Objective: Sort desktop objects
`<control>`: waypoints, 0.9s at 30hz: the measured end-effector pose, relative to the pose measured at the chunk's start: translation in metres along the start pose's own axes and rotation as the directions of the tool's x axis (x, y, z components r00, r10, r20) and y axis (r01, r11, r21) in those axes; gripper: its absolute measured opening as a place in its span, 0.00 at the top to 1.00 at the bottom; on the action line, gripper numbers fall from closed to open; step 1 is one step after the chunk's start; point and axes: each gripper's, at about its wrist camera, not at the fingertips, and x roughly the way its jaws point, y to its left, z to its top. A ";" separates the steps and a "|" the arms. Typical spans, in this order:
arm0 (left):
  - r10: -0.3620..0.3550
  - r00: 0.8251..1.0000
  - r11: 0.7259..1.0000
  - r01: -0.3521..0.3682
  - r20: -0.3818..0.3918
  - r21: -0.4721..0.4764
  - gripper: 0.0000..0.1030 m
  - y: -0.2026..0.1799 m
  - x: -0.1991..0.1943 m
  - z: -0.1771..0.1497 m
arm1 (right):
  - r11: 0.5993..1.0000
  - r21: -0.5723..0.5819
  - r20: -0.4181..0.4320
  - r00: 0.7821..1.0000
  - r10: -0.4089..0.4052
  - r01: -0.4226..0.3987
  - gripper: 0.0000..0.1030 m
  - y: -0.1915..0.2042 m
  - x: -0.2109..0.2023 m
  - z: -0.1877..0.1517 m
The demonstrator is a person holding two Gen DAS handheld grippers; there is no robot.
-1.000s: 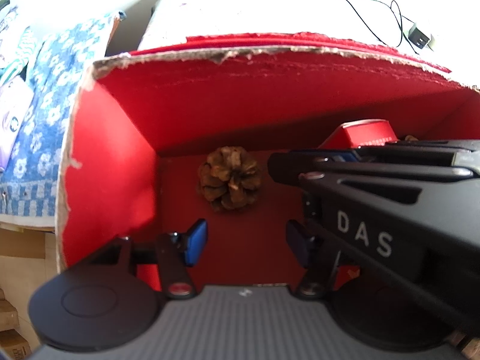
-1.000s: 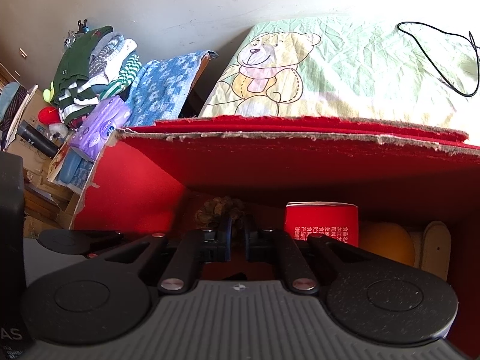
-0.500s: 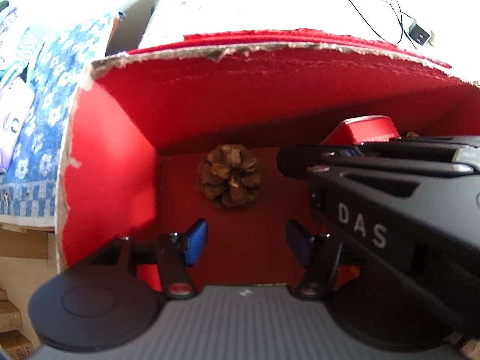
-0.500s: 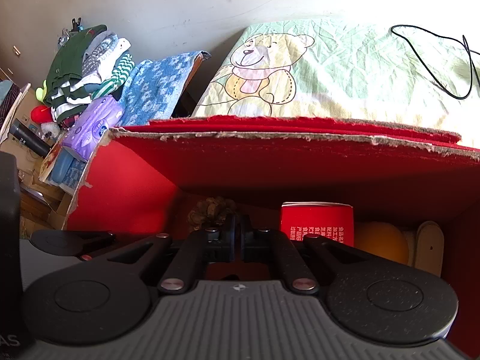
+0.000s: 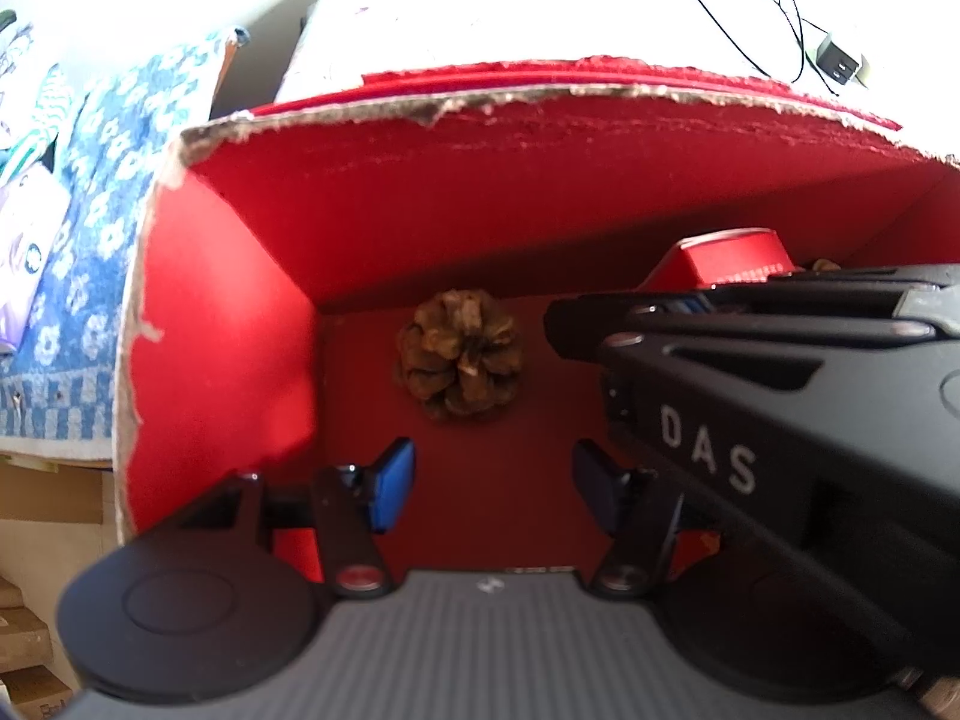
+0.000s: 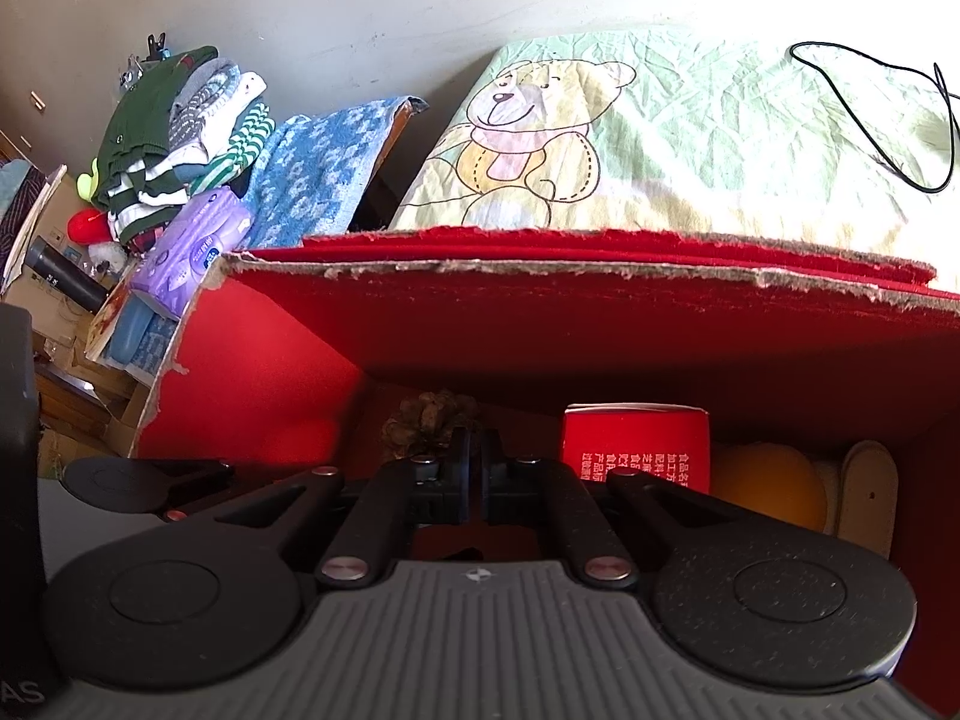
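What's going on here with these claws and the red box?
A person holds two claws over a red box while sorting objects. The left claw is open and empty above a pine cone lying on the box floor. The right claw is shut, holding nothing. A red carton and an orange ball already sit inside.

White capitals "DAS" stand on the black plastic body of my right gripper point(image 5: 708, 450) as my left camera sees it. The small red rectangular carton point(image 6: 636, 447) inside the red cardboard box point(image 6: 252, 372) carries columns of white Chinese characters, too small to read. The purple wipes packet point(image 6: 192, 252) bears a blue oval label, illegible.
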 end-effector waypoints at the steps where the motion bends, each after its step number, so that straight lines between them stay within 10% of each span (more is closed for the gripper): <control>1: 0.000 1.000 1.000 0.000 -0.001 0.001 0.37 0.000 0.000 0.000 | 1.000 0.000 0.000 1.000 0.000 0.000 1.00 0.000 0.000 0.000; 27: 0.017 0.999 0.998 -0.020 0.052 0.058 0.36 -0.009 -0.009 -0.003 | 1.000 0.008 0.030 1.000 -0.002 0.001 0.96 -0.002 -0.006 0.001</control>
